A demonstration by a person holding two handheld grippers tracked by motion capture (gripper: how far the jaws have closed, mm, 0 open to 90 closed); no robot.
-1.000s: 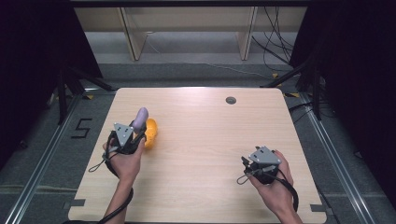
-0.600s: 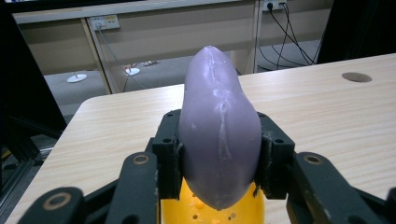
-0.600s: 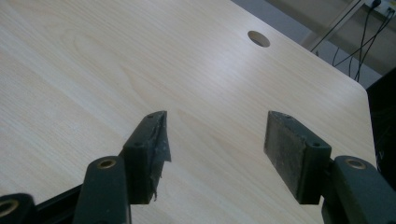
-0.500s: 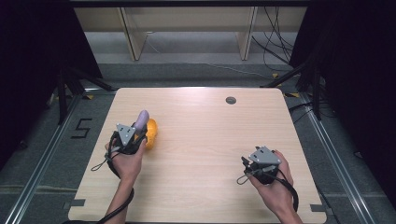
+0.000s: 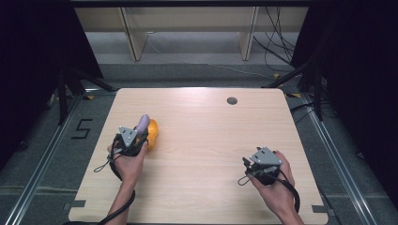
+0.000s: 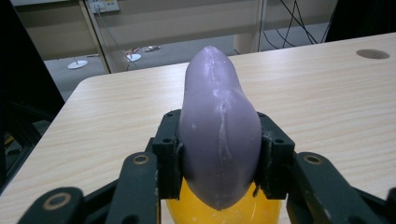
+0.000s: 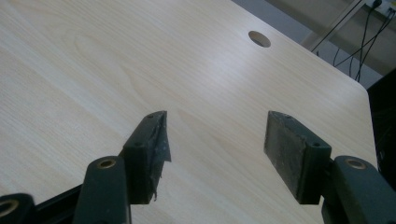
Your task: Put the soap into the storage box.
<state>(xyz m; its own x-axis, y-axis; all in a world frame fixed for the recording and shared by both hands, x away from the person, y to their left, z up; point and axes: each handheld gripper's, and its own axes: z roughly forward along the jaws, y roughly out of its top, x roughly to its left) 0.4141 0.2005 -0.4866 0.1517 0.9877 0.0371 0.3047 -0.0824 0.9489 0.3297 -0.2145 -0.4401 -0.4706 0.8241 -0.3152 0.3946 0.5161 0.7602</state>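
Jaws of the left gripper [image 6: 219, 158] pinched a smooth, pale purple, rounded-tip object [image 6: 218, 126] from both sides, over a yellow-orange rounded thing [image 5: 152, 133] (its exact shape was hard to tell) near the left edge of the light wooden worktop [image 5: 206, 140]. The right gripper [image 7: 215, 149] hovered near the front right corner, jaws spread apart and holding nothing.
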